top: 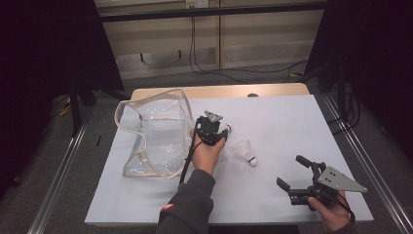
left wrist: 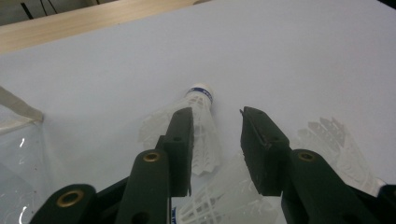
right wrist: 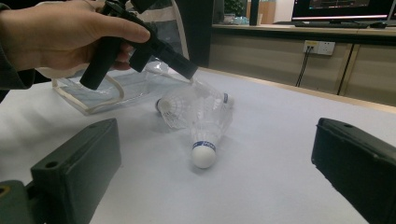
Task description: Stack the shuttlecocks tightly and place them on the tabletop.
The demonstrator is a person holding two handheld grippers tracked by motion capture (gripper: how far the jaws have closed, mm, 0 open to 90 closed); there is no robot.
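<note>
From the high view, the left gripper point(top: 217, 130) sits near the middle of the white bench point(top: 272, 122), held by the person's left hand point(top: 208, 155), just to the right of a clear plastic bag point(top: 153, 131) that lies open on the bench's left part. A white shuttlecock point(top: 246, 152) lies on its side just right of that hand, its cork tip toward the near edge. Another cork tip point(top: 228, 128) shows at the gripper's far side. The right gripper point(top: 293, 175) rests near the bench's front right corner, well apart from the shuttlecocks, its jaws spread wide with nothing between them

In the left gripper view, the jaws stand partly apart. A shuttlecock with a blue band point(left wrist: 200, 122) lies on the bench beyond them, its feathers partly behind the left jaw; the pads do not press on it. More white feathers point(left wrist: 219, 198) show low between the jaws, and another feathered skirt point(left wrist: 341, 149) lies to the right

In the right gripper view, the two black jaws stand far apart at the bottom corners. Between them, farther off, a shuttlecock point(right wrist: 208, 133) lies with its cork tip toward the camera, a second one point(right wrist: 175, 106) just behind it. The left gripper point(right wrist: 184, 65) hangs over them, with the bag point(right wrist: 93, 98) behind
</note>
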